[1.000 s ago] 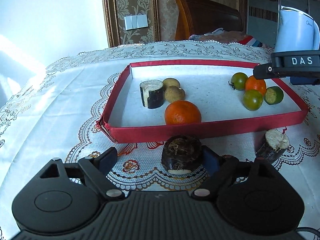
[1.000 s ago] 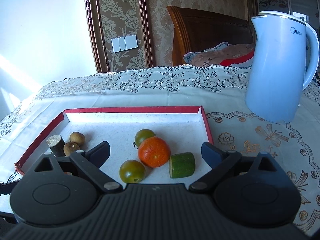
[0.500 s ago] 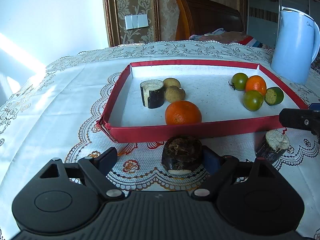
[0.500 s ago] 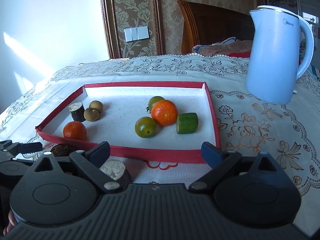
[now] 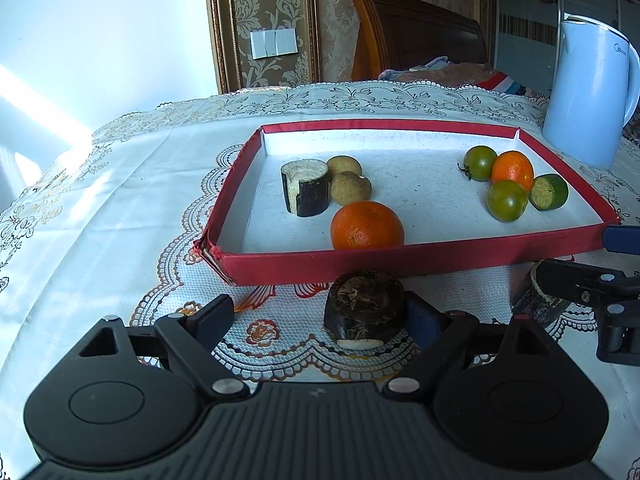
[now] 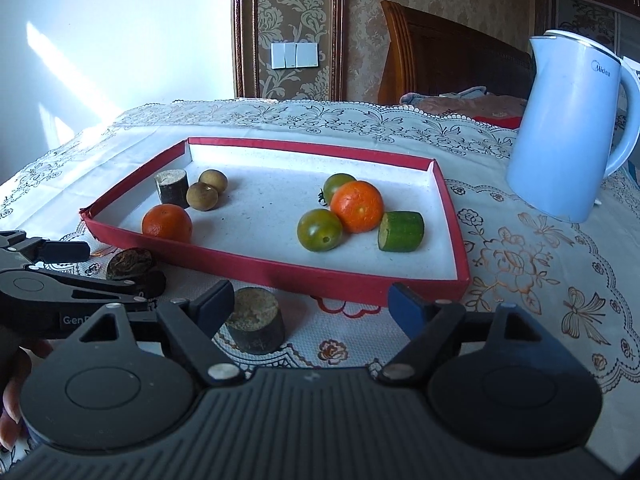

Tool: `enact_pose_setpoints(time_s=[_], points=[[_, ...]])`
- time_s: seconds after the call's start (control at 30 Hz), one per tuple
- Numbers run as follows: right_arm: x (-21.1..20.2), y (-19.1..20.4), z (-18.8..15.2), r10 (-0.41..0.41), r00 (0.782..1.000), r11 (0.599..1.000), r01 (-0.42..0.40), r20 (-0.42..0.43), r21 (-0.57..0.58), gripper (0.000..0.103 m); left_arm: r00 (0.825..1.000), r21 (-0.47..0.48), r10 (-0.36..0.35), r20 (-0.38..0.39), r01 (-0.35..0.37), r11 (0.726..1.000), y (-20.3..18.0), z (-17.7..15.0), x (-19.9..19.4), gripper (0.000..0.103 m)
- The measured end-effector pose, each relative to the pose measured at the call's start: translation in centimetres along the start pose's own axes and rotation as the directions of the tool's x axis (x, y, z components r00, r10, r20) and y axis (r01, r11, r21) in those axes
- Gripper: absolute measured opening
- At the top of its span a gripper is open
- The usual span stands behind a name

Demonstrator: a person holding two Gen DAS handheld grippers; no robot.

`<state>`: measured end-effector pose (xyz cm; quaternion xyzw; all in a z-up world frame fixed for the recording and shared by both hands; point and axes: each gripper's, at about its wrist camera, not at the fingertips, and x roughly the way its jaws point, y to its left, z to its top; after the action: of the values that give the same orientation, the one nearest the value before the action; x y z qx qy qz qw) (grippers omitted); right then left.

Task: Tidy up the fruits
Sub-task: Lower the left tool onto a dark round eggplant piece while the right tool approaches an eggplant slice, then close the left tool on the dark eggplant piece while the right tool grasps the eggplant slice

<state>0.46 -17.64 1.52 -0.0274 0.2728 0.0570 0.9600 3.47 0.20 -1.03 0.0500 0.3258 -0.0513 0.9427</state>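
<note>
Two grippers are working before the red tray (image 6: 256, 268): the right gripper (image 6: 310, 304) is closing, a dark stub (image 6: 256, 320) between its fingers untouched; the left gripper (image 5: 320, 316) is sitting spread around another chunk (image 5: 364, 308).

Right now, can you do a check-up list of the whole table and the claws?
Surface: lace tablecloth, patterned.
Job's things: red tray holds two oranges, two green tomatoes, cucumber piece, two brown fruits and a dark chunk; two more dark chunks lie outside.
Clutter: blue kettle.
Claws: left claw open around dark chunk; right claw closing, cut chunk between its fingers, not yet pressed.
Cables: nothing seen.
Surroundings: wooden headboard, light switches.
</note>
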Motion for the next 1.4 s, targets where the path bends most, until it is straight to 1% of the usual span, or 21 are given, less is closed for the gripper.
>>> enact_pose_setpoints(time_s=[0.2,0.37,0.5,0.63,0.83,0.87,0.9,0.97,1.1,1.2,1.3,1.33,1.4], points=[[0.0,0.0,-0.1,0.001,1.0,1.0,-0.001,0.004,0.005,0.083,1.0,-0.002,-0.001,-0.001,0.001,1.0,0.1,0.0,0.0,0.09],[-0.2,0.3,-0.3,-0.012,1.0,1.0,0.013,0.016,-0.013,0.082,1.0,-0.003,-0.001,-0.001,0.001,1.0,0.1,0.0,0.0,0.091],[-0.4,0.4,-0.4,-0.001,1.0,1.0,0.001,0.017,-0.012,0.079,1.0,-0.002,-0.001,-0.001,0.001,1.0,0.1,0.0,0.0,0.091],[-0.6,0.7,-0.5,-0.011,1.0,0.999,0.012,0.028,-0.036,0.079,1.0,-0.002,-0.001,-0.001,0.001,1.0,0.1,0.0,0.0,0.091],[-0.8,0.3,-0.6,-0.009,1.0,1.0,0.01,0.024,-0.024,0.079,1.0,-0.002,-0.001,-0.001,0.001,1.0,0.1,0.0,0.0,0.091],[-0.8,0.4,-0.6,-0.007,1.0,1.0,0.008,0.022,-0.03,0.078,1.0,-0.003,-0.001,-0.001,0.001,1.0,0.1,0.0,0.0,0.091],[-0.9,0.4,-0.6,0.001,1.0,1.0,-0.001,0.017,-0.031,0.069,1.0,-0.003,-0.002,-0.001,0.002,1.0,0.1,0.0,0.0,0.091],[-1.4,0.4,-0.7,0.036,0.999,0.999,-0.036,0.008,-0.02,0.059,1.0,-0.002,-0.001,0.0,0.001,1.0,0.1,0.0,0.0,0.091],[-1.7,1.0,-1.2,0.064,0.998,0.997,-0.064,0.0,-0.045,0.059,1.0,0.001,0.001,0.001,-0.001,1.0,0.1,0.0,0.0,0.091],[-1.3,1.4,-1.0,0.076,0.997,0.996,-0.077,-0.013,-0.045,0.059,1.0,-0.002,0.0,0.0,0.0,1.0,0.1,0.0,0.0,0.091],[-1.4,1.6,-0.9,0.114,0.993,0.993,-0.115,-0.037,-0.027,0.059,1.0,-0.001,0.0,0.0,0.0,1.0,0.1,0.0,0.0,0.091],[-1.7,1.8,-1.1,0.123,0.992,0.992,-0.124,-0.03,-0.034,0.059,1.0,-0.001,0.0,0.0,0.0,1.0,0.1,0.0,0.0,0.091],[-2.0,2.5,-1.4,0.107,0.994,0.99,-0.109,-0.026,-0.085,0.06,1.0,0.0,0.001,0.0,-0.001,1.0,0.1,0.0,0.0,0.091]])
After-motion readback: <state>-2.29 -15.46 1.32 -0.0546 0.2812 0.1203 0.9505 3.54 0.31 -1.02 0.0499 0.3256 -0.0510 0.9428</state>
